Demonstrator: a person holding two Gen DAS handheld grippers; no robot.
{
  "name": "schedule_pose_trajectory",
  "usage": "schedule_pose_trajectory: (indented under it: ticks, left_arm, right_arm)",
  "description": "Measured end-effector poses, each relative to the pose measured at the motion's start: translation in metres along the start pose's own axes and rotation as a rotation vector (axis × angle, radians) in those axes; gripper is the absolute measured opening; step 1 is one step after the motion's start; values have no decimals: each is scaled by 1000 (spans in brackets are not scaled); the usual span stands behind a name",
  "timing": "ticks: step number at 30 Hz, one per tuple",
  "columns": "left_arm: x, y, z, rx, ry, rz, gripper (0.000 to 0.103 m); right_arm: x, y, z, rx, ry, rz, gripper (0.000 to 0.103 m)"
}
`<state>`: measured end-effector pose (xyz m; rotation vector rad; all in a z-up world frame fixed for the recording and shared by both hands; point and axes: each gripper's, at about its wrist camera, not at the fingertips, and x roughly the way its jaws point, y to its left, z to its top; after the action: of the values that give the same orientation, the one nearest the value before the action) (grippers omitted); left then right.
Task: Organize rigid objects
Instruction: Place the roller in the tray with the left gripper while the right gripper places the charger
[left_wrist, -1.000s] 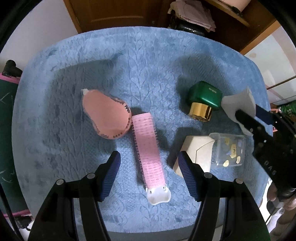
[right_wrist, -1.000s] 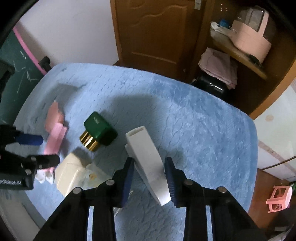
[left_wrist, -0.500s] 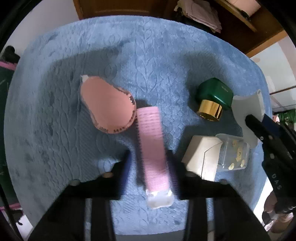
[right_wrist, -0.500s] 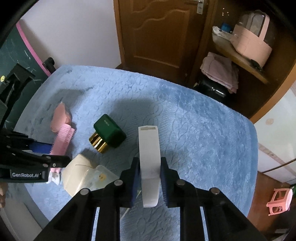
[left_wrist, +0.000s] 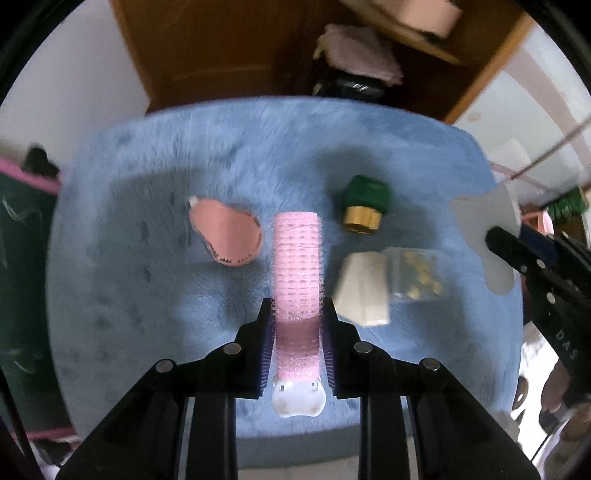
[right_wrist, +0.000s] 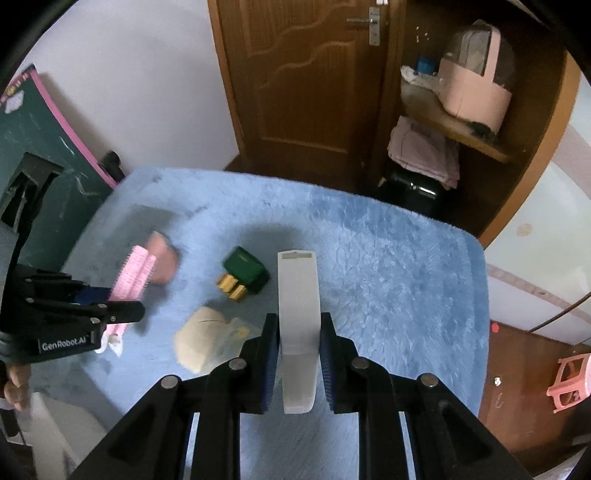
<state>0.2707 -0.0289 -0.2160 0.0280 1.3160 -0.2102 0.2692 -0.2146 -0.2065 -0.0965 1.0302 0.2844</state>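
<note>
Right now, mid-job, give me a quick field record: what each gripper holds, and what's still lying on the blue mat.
left gripper: shut on pink hair roller
right gripper: shut on white curved piece
surface: blue mat
still on mat: pink oval pad; green bottle with gold cap; beige box; clear packet, touching the box

a cloth-covered tabletop (left_wrist: 155, 302) carries several things. seen from the left wrist, the hair roller (left_wrist: 298, 266) is clamped in the left hand-held gripper (left_wrist: 297, 350) at the middle. the oval pad (left_wrist: 226, 236) lies to its left. the square bottle (left_wrist: 365, 205) lies to its right, farther back, with the small box (left_wrist: 364, 290) nearer. the curved plastic piece (right_wrist: 297, 314), in the right hand-held gripper (right_wrist: 297, 363), is farthest right.
</note>
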Motion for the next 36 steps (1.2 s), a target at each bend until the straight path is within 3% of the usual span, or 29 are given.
schedule_pose_trajectory:
  ticks: [8, 17, 26, 36]
  left_arm:
    - [-79, -29, -29, 122, -127, -5, 25]
    - [-138, -44, -98, 163, -204, -9, 25]
    - [-133, -56, -158, 145, -191, 17, 25]
    - [-88, -62, -203, 157, -76, 67, 26]
  right_arm:
    - [-87, 22, -21, 16, -105, 61, 21]
    - [-176, 57, -80, 29, -173, 103, 21]
    - [-192, 89, -140, 59, -88, 116, 21]
    - [-148, 127, -205, 42, 131, 102, 21]
